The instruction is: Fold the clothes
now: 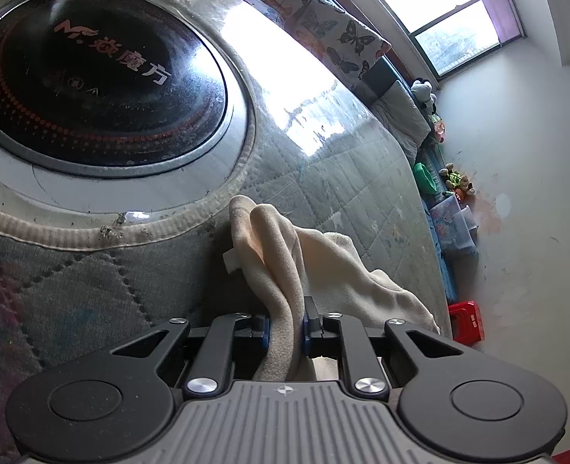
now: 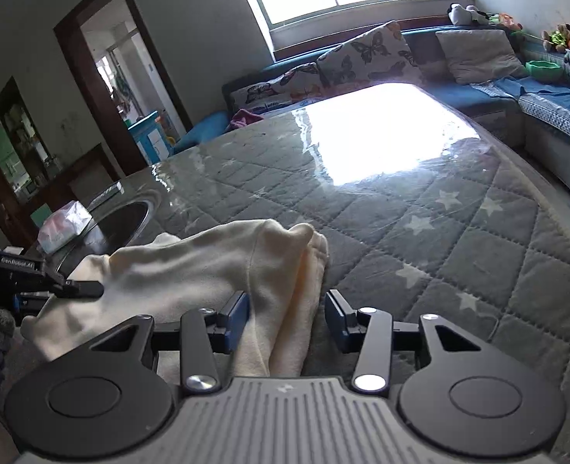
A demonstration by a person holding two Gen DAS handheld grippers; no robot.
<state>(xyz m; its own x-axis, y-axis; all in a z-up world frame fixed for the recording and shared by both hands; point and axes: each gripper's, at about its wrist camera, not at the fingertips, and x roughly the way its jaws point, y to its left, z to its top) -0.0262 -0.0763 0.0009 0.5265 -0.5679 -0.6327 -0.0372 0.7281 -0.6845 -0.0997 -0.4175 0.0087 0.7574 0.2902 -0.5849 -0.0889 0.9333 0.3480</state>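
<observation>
My left gripper (image 1: 286, 328) has its fingers pinching a fold of the cream garment (image 1: 285, 255). My right gripper's (image 2: 286, 319) fingers are spread, the cloth draped between them. It lies bunched on the quilted desk (image 2: 459, 239), beside the round induction hob (image 1: 91, 85).

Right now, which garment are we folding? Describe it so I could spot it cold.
Start at the big quilted grey star-patterned table cover, then its near edge beside the round black cooktop. The cream garment lies bunched there, pinched by the left gripper, with the right gripper open around it. It is the only pale, plain fleecy cloth.
</observation>
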